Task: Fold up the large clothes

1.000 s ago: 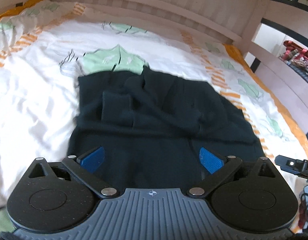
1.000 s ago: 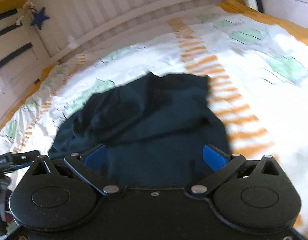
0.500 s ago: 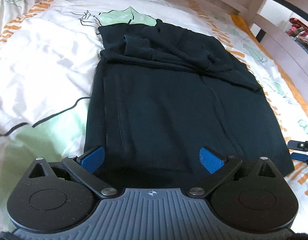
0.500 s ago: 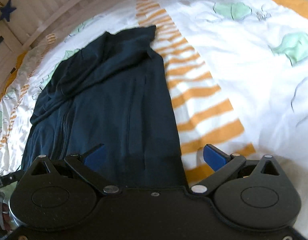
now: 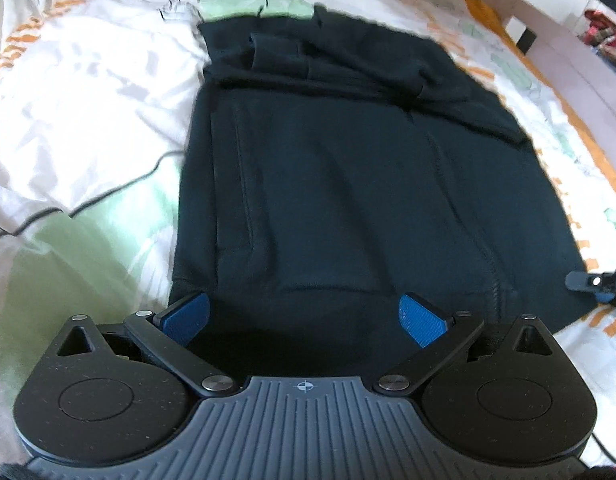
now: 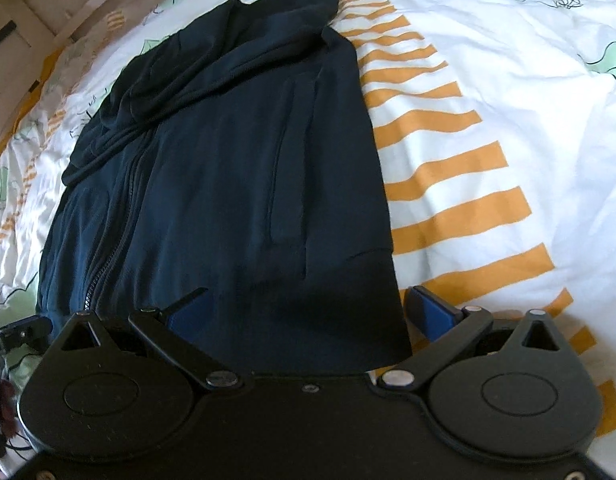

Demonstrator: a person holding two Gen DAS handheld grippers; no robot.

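A dark navy zip jacket (image 5: 348,184) lies flat on the bed, sleeves folded across its far end. It also shows in the right wrist view (image 6: 228,168), with its zipper at the left and a pocket in the middle. My left gripper (image 5: 304,314) is open just above the jacket's near hem at its left corner. My right gripper (image 6: 308,312) is open over the hem's right corner, the cloth edge lying between its blue pads (image 6: 432,312). Neither holds anything.
The bed has a white quilt (image 6: 508,80) with orange stripes and green leaf prints. A wooden slatted bed rail (image 6: 48,20) runs along the far side. The right gripper's tip (image 5: 596,282) shows at the right edge of the left wrist view.
Both grippers have drawn back toward the jacket's near hem and dropped lower over it. The view tilted down from the rail to the bed. Jaws stayed open.
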